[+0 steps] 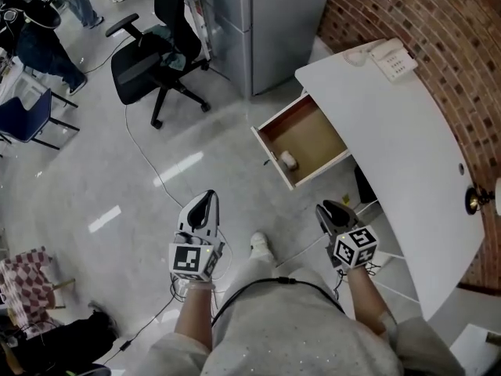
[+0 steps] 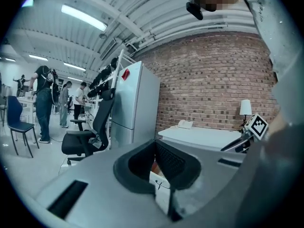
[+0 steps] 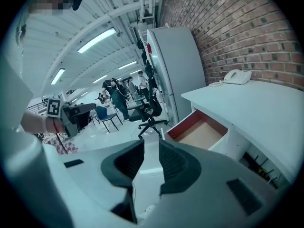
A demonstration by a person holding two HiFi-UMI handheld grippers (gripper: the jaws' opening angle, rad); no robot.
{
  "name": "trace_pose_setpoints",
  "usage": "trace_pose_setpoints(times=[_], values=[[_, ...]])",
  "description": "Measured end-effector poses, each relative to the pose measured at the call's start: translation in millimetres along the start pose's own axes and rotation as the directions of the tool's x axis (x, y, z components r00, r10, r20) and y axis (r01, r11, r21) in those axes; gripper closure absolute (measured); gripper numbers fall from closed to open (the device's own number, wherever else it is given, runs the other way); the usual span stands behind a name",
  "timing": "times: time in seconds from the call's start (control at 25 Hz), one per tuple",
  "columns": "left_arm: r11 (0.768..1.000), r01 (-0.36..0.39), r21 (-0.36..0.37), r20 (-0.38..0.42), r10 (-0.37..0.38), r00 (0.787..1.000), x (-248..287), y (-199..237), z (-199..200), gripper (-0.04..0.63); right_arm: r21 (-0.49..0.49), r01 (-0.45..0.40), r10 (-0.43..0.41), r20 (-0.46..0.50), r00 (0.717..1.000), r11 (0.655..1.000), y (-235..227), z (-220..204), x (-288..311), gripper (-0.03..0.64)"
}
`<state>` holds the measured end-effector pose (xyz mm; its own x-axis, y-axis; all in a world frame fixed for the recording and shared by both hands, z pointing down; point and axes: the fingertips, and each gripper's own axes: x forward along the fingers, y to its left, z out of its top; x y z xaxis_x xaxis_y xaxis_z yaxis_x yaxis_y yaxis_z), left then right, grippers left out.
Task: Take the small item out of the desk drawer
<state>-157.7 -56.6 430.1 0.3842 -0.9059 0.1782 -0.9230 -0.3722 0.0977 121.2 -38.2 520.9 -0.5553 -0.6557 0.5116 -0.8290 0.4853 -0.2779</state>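
A wooden drawer (image 1: 274,152) stands pulled out from the white desk (image 1: 391,147). A small white item (image 1: 288,160) lies in its near corner. My left gripper (image 1: 207,197) hovers over the floor, well short of the drawer and to its left; its jaws meet at the tips with nothing in them (image 2: 154,144). My right gripper (image 1: 323,207) is just below the drawer's front, near the desk edge. Its jaws stand apart and empty (image 3: 151,147), and the open drawer (image 3: 202,129) lies ahead of them to the right. The item is hidden in both gripper views.
A black office chair (image 1: 153,61) and a grey cabinet (image 1: 266,22) stand beyond the drawer. A telephone (image 1: 394,59) sits on the desk's far end and a lamp (image 1: 477,200) at its right. A cable (image 1: 145,151) runs across the floor. People stand far left.
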Motion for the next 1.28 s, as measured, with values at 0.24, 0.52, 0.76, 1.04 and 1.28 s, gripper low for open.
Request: trace_pose_setpoints(times=[0.24, 0.52, 0.76, 1.04, 1.28], values=[[0.998, 0.051, -0.035, -0.022, -0.052, 0.998, 24.9, 5.9, -17.7, 0.589, -0.016, 0.008, -0.009, -0.063, 0.998, 1.000, -2.6, -1.2, 33.1, 0.514], [0.991, 0.058, -0.123, -0.083, -0.069, 0.994, 59.8, -2.6, -54.4, 0.589, -0.036, 0.001, -0.006, -0.156, 0.988, 0.999, -19.7, -7.7, 78.4, 0.512], [0.987, -0.014, -0.160, -0.114, -0.004, 0.994, 107.2, 11.0, -75.0, 0.589, -0.071, -0.009, -0.010, -0.263, 0.965, 0.997, -47.3, -17.4, 131.7, 0.509], [0.986, 0.053, -0.157, -0.170, -0.080, 0.982, 163.9, 6.1, -105.8, 0.589, -0.110, 0.030, -0.070, -0.381, 0.922, 0.993, -76.7, -27.3, 193.2, 0.498], [0.979, 0.087, -0.182, -0.203, -0.124, 0.971, 196.0, -5.1, -130.3, 0.589, -0.085, 0.027, -0.067, -0.505, 0.861, 0.996, -98.9, -51.6, 233.3, 0.478]])
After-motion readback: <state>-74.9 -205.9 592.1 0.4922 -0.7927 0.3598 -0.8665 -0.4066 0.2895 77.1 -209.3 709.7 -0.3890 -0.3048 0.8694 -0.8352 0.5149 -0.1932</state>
